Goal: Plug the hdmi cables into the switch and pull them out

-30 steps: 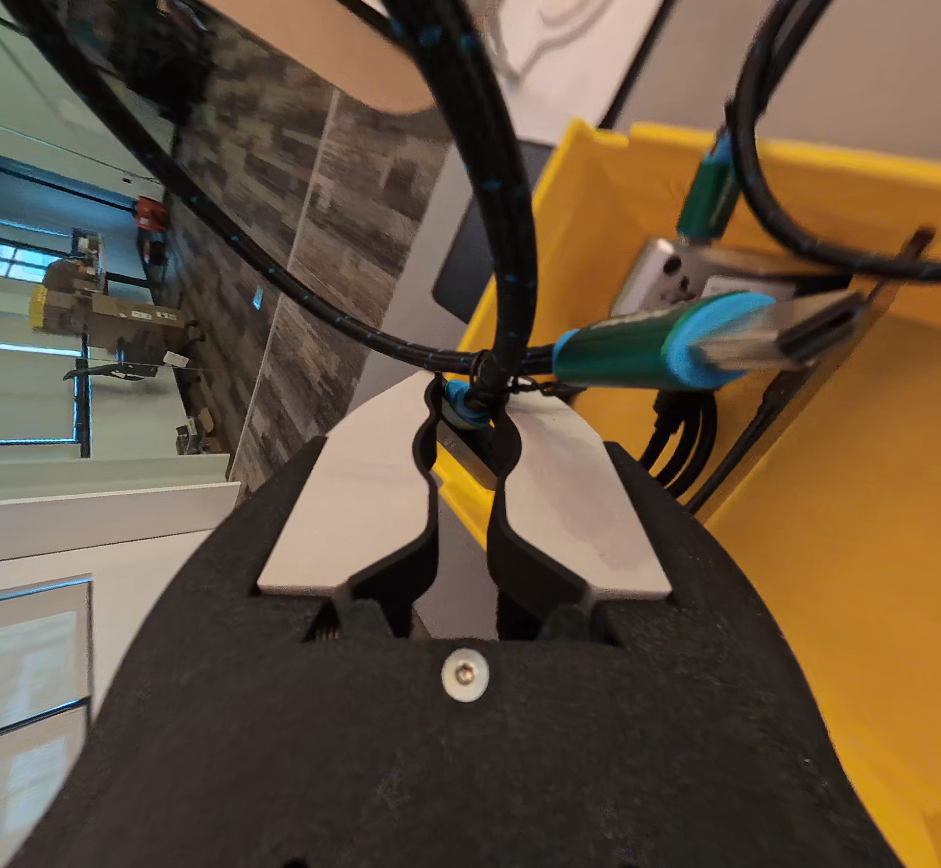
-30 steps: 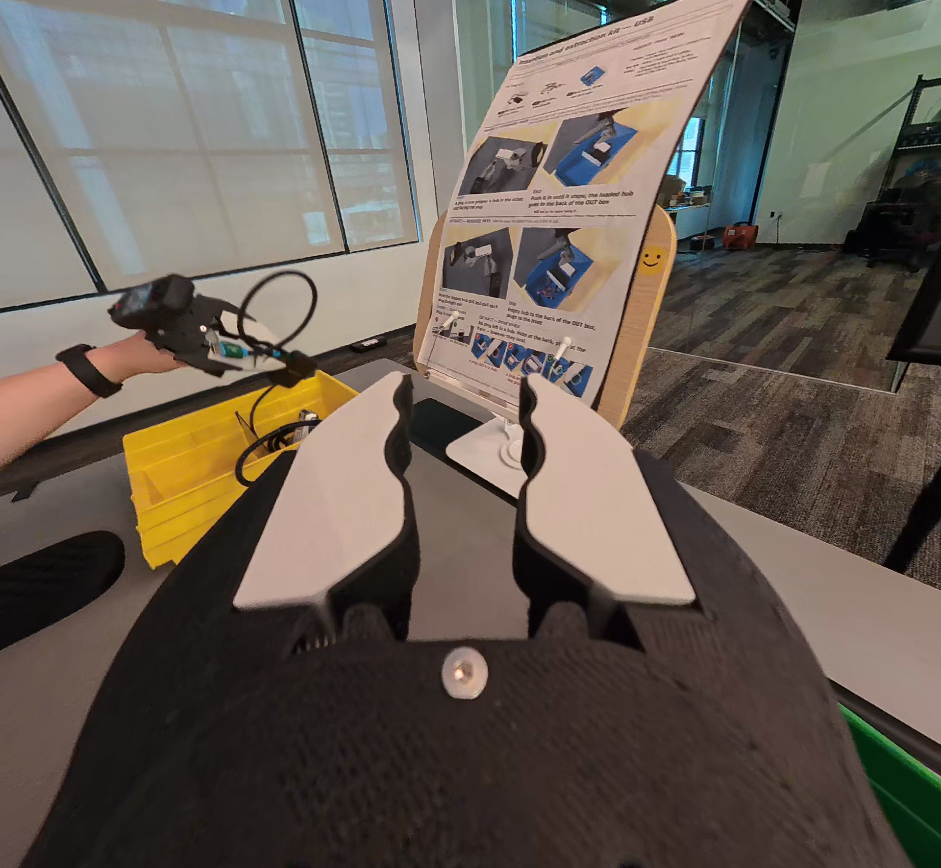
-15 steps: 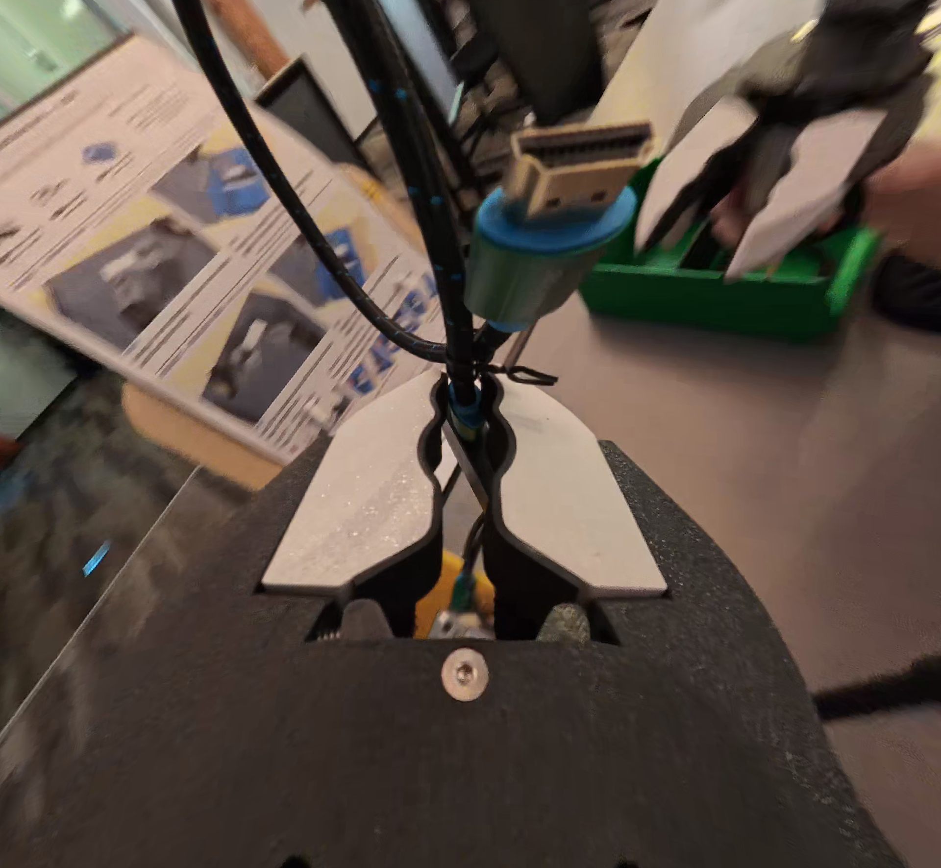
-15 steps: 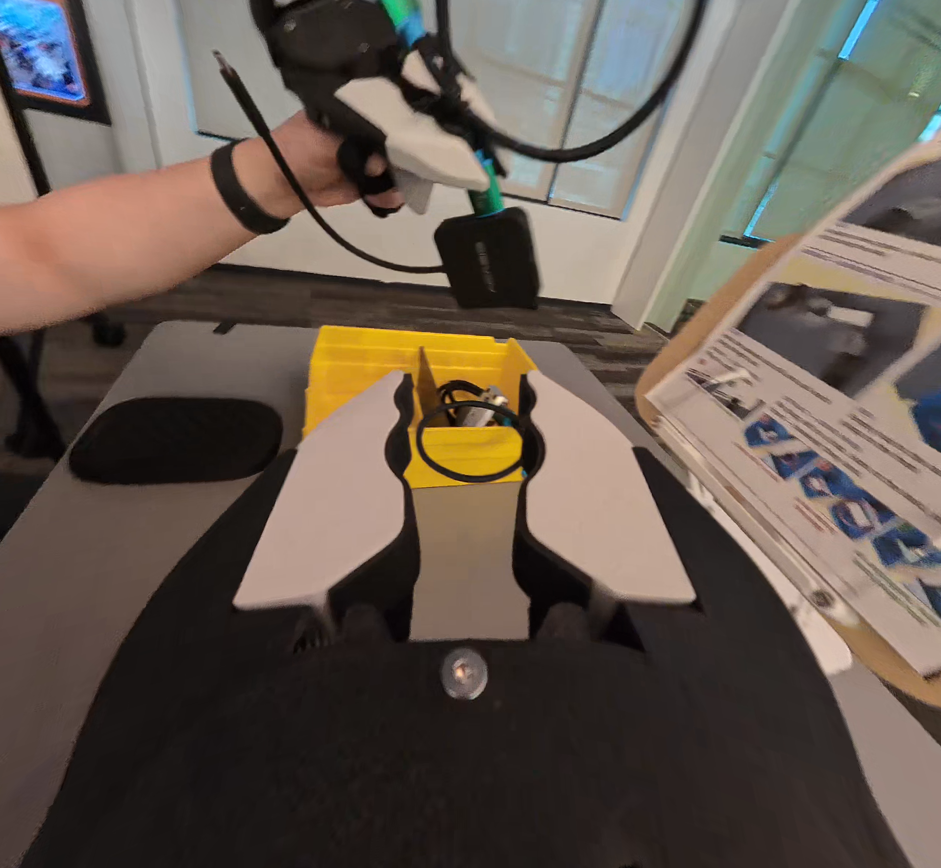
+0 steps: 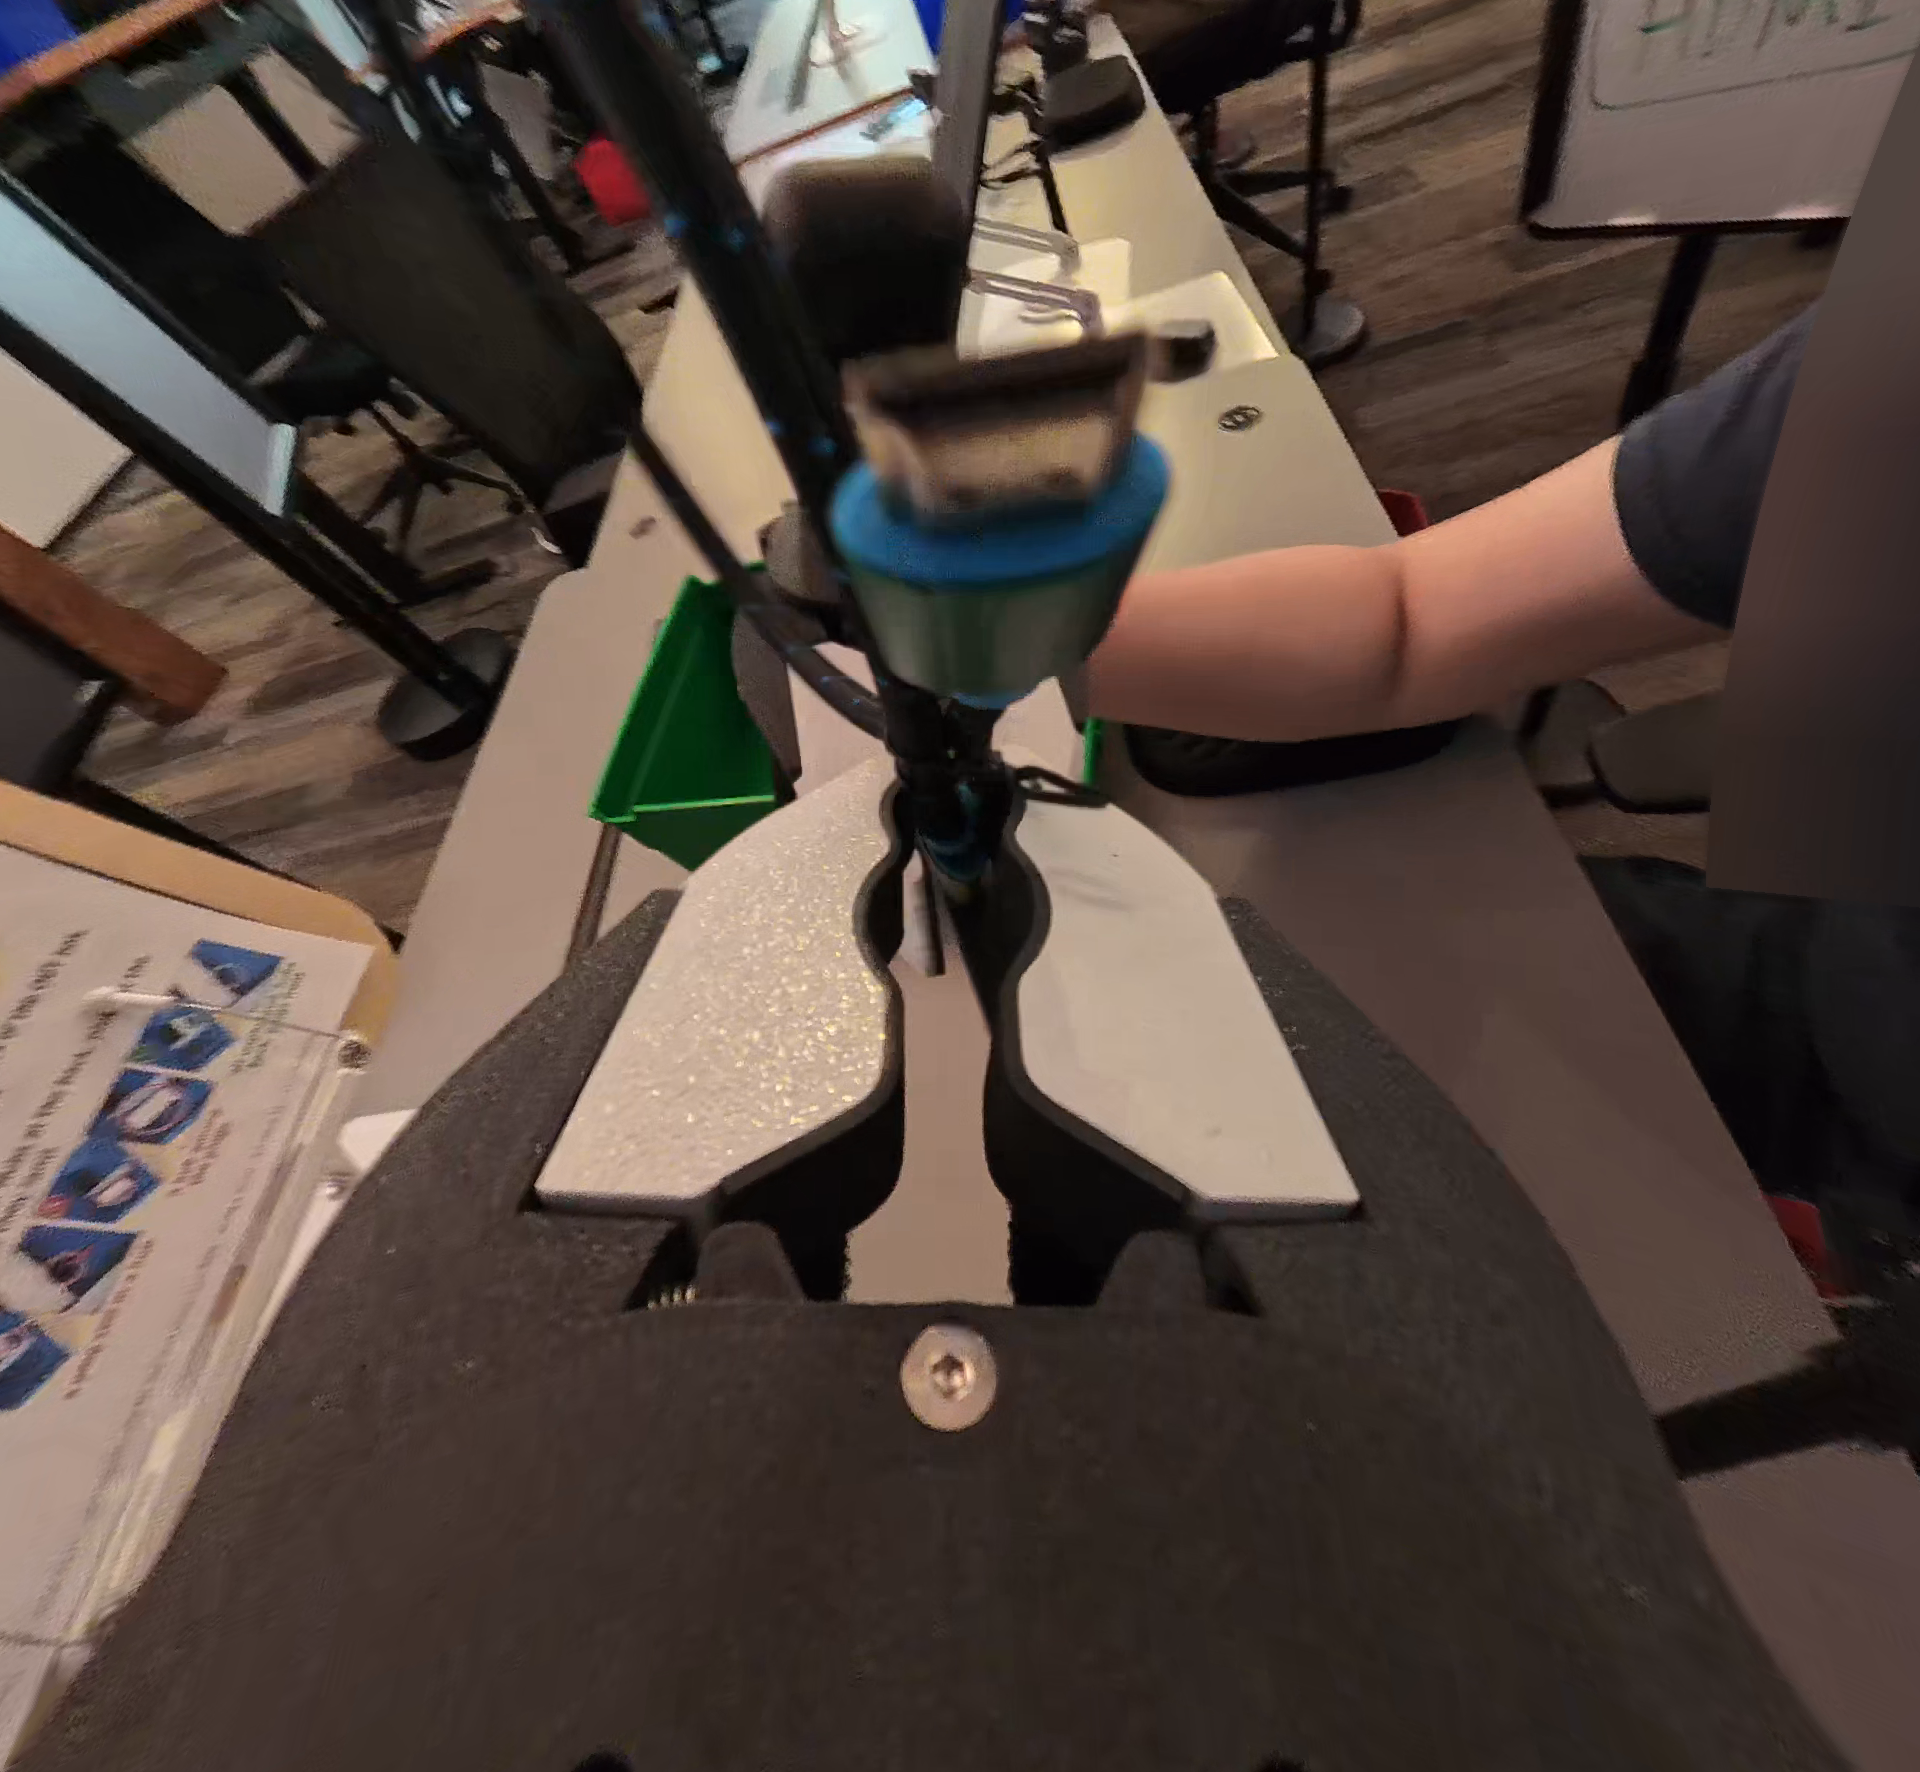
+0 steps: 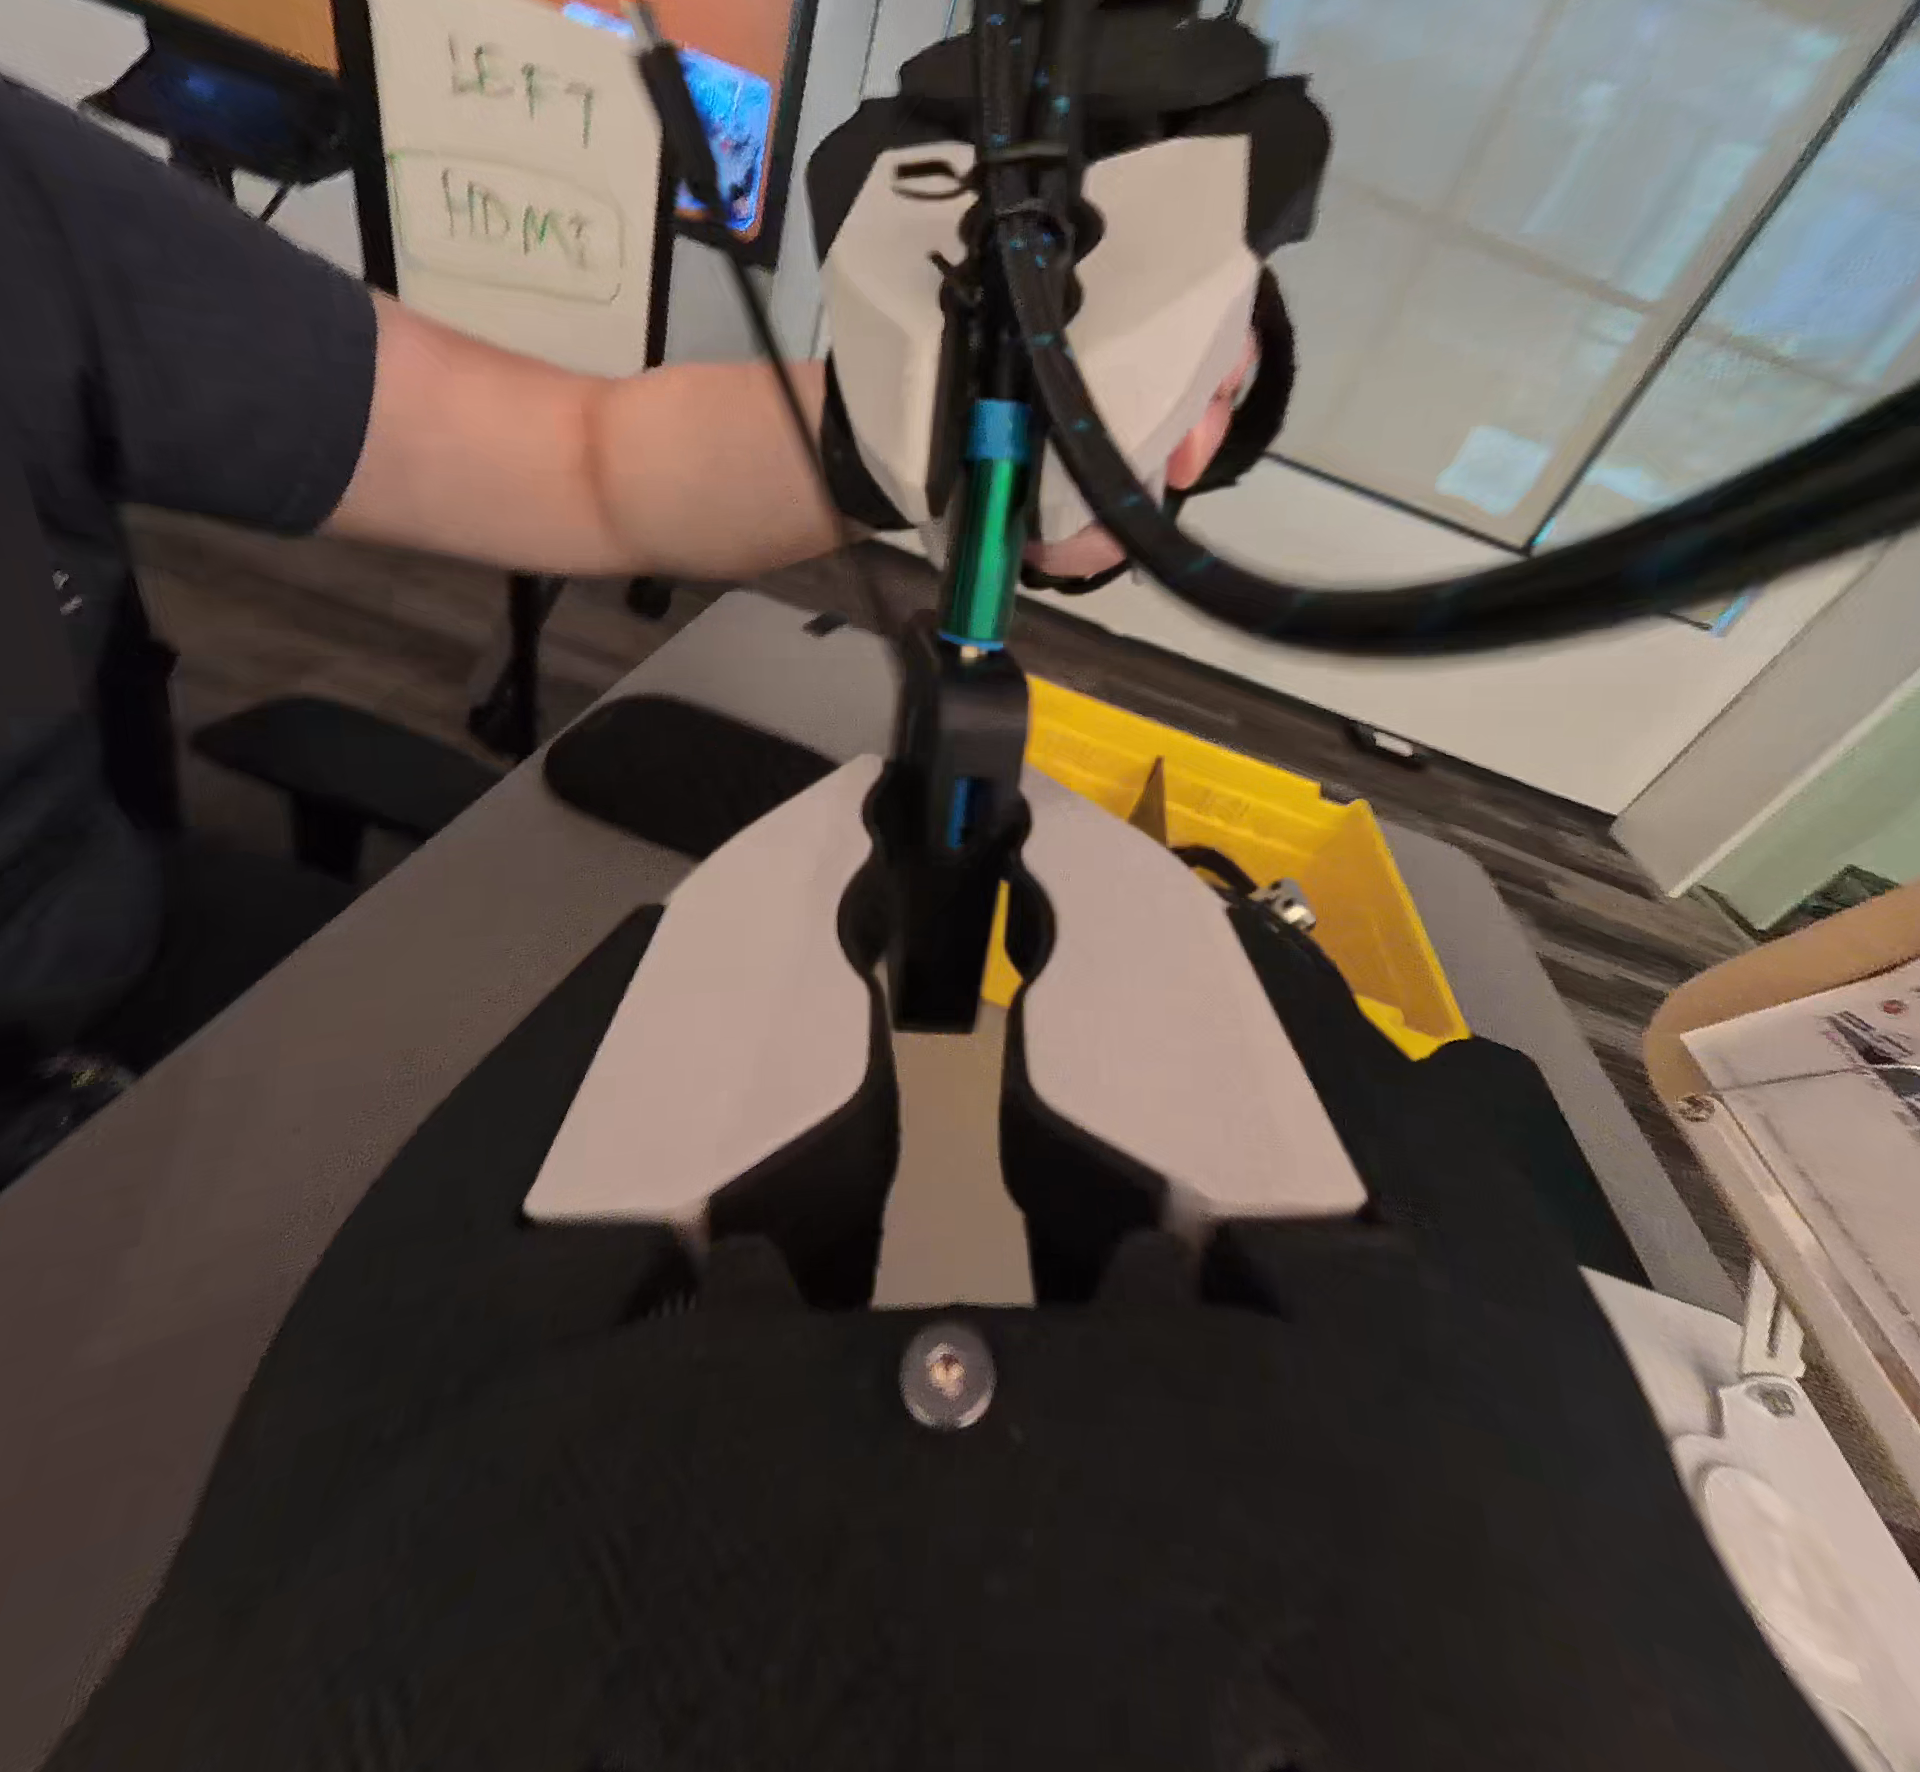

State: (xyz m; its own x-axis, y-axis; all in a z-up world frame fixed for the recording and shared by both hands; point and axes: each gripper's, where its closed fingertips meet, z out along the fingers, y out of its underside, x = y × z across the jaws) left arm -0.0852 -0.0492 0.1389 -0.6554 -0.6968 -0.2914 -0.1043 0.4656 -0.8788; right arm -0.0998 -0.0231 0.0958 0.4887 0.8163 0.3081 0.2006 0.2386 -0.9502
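Note:
In the left wrist view my left gripper [image 5: 951, 823] is shut on a black braided HDMI cable [image 5: 727, 268]. A free HDMI plug [image 5: 997, 559] with a green and blue body stands just beyond the tips, blurred. In the right wrist view my right gripper [image 6: 951, 844] is shut on the small black switch [image 6: 956, 714]. A green HDMI plug [image 6: 987, 527] sits in the switch's top end. Its cable runs up into the left gripper [image 6: 1013, 288], held above. A loop of cable [image 6: 1351, 600] swings out to the right.
A yellow bin [image 6: 1299, 891] with more cables and a silver box stands on the grey table [image 6: 416, 1047] behind the switch. A black wrist pad [image 6: 675, 766] lies to its left. A green bin [image 5: 686, 735] and an instruction poster [image 5: 135, 1151] are also on the table. A person's arm [image 5: 1351, 621] reaches in. The tips of one gripper are about 5 cm away from the tips of the other.
The right gripper was open and empty; it has moved up under the left gripper and shut on the hanging black switch. The left gripper has kept its hold and turned to face along the table.

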